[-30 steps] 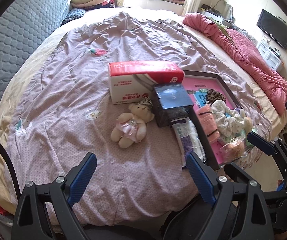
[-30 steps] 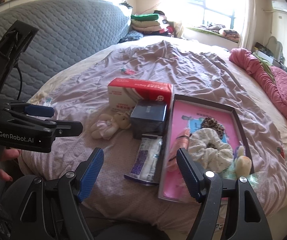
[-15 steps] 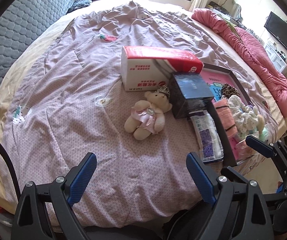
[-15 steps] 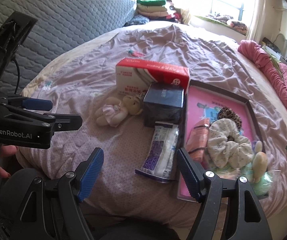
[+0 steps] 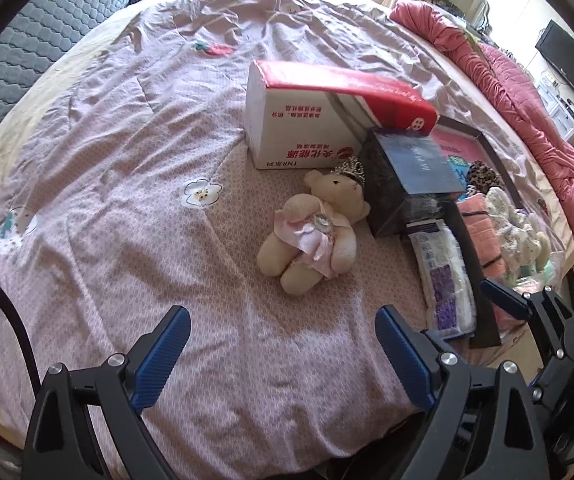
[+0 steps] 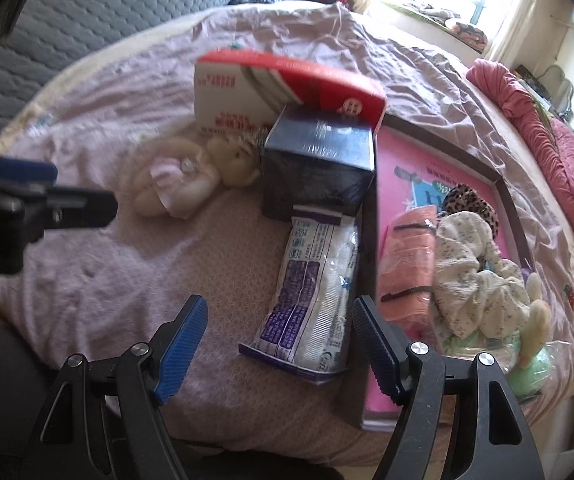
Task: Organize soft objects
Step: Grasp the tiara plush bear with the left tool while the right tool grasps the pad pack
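A cream teddy bear (image 5: pixel 317 232) (image 6: pixel 191 182) in a pink dress and tiara lies on the mauve bedspread. My left gripper (image 5: pixel 283 344) hovers open just short of it, nothing between the blue pads. To the bear's right lies a white and purple plastic packet (image 5: pixel 445 276) (image 6: pixel 313 292). My right gripper (image 6: pixel 279 338) stands open above the packet's near end. A dark-framed tray (image 6: pixel 499 184) with a pink floor holds a pink towel (image 6: pixel 409 256), a floral cloth (image 6: pixel 475 268), a leopard scrunchie (image 6: pixel 469 200) and a small plush toy (image 6: pixel 535 316).
A red and white carton (image 5: pixel 319 120) and a dark blue box (image 5: pixel 411 184) stand behind the bear and packet. A pink quilt (image 5: pixel 527 100) runs along the bed's right side. A grey quilted headboard (image 6: pixel 107 8) rises at the left. Folded clothes sit by the window.
Both grippers have come down and closer to the bed. The bear now looms larger before the left gripper, and the packet lies between the right gripper's fingers in view. Both stay open.
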Motion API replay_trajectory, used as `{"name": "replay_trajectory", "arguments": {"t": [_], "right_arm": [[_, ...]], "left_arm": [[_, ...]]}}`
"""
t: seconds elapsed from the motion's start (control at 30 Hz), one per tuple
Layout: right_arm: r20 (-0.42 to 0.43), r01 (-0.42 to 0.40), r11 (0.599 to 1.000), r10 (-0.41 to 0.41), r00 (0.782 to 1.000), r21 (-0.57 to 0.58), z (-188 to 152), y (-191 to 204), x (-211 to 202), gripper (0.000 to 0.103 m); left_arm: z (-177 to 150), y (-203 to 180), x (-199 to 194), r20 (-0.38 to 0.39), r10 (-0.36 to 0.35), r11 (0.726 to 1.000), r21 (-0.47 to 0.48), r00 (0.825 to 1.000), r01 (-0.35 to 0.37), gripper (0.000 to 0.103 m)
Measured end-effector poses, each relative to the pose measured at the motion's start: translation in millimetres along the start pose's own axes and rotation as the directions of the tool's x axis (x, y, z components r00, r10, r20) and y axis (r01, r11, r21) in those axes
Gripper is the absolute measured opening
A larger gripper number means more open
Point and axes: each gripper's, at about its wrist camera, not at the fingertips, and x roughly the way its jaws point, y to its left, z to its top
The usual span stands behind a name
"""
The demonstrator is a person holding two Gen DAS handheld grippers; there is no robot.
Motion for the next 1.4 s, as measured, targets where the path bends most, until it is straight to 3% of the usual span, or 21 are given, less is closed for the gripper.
{"name": "replay_trajectory", "arguments": {"t": [0.27, 0.43, 0.57, 0.7, 0.87, 1.0, 1.2, 1.4], "right_arm": [[-0.035, 0.071, 0.997, -0.072, 0.997, -0.021, 6, 5, 25, 0.076], [-0.032, 0.143, 0.987, -0.146, 0.989, -0.073, 9, 9, 36, 0.068], [-0.033, 0.213, 0.967, -0.219, 0.975, -0.139, 14, 12, 46, 0.053], [-0.045, 0.195, 0.967, -0.205, 0.978, -0.166, 16, 11, 53, 0.052], [-0.029, 0.041, 0.996, -0.044, 0.999, -0.074, 17, -15, 45, 0.049], [-0.008, -0.126, 0.989, 0.127, 0.992, 0.074, 17, -42, 38, 0.048], [0.025, -0.276, 0.942, 0.277, 0.961, 0.191, 14, -59, 32, 0.048], [0.054, -0.327, 0.912, 0.324, 0.945, 0.250, 10, -61, 21, 0.048]], "left_arm": [[22, -3, 32, -0.056, -0.001, 0.998, 0.063, 0.998, 0.005, 0.094], [32, -4, 45, -0.075, -0.015, 0.997, 0.079, 0.997, 0.021, 0.094], [37, -9, 53, -0.086, -0.016, 0.994, 0.109, 0.996, 0.025, 0.094], [43, -14, 61, -0.098, -0.025, 0.991, 0.131, 0.995, 0.037, 0.094], [49, -23, 73, -0.118, -0.034, 0.984, 0.167, 0.992, 0.054, 0.094], [53, -31, 80, -0.115, -0.028, 0.982, 0.183, 0.993, 0.049, 0.089], [56, -45, 88, -0.106, 0.045, 0.974, 0.225, 0.993, -0.020, 0.061], [56, -24, 77, -0.091, -0.080, 0.990, 0.107, 0.993, 0.089, 0.044]]}}
